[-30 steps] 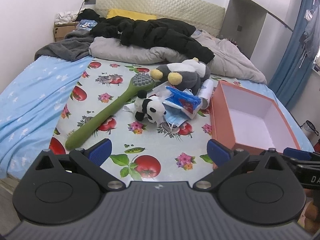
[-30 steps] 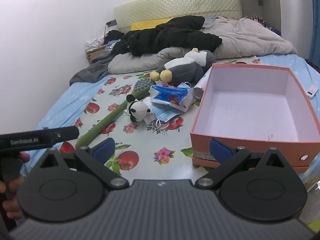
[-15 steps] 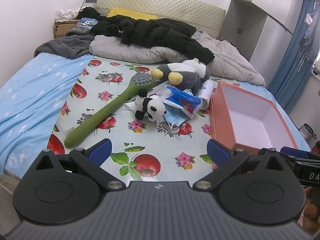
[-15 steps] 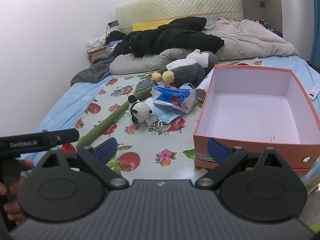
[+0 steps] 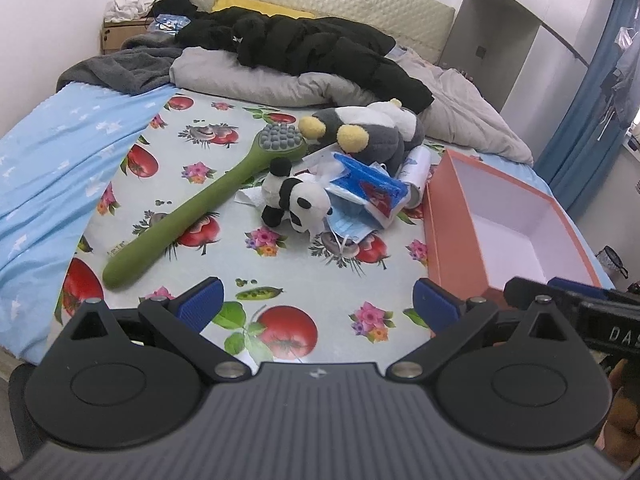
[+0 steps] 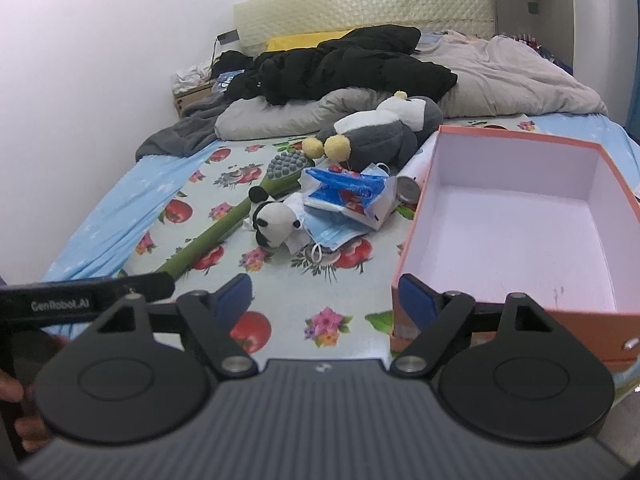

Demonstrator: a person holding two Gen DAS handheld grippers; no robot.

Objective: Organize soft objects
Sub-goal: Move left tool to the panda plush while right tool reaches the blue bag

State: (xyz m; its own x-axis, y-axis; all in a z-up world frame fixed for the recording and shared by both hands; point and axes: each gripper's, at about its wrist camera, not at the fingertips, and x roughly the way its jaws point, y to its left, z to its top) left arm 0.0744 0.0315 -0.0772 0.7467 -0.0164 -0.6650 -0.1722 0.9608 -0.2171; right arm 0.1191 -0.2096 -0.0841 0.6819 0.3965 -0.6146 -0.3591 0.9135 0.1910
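Bed w/ fruit-print cloth ahead of both grippers. Orange box empty, fwd-right. Grey plush far ahead; green brush fwd-left; mask pack, panda plush centre. Left gripper, right gripper jaws apart, nothing held. Risk: panda touches masks, grab may drag loops along.

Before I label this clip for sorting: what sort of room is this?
A bedroom, most likely: a padded headboard against the wall, a rumpled grey blanket on the bed, and a curtain at the side.
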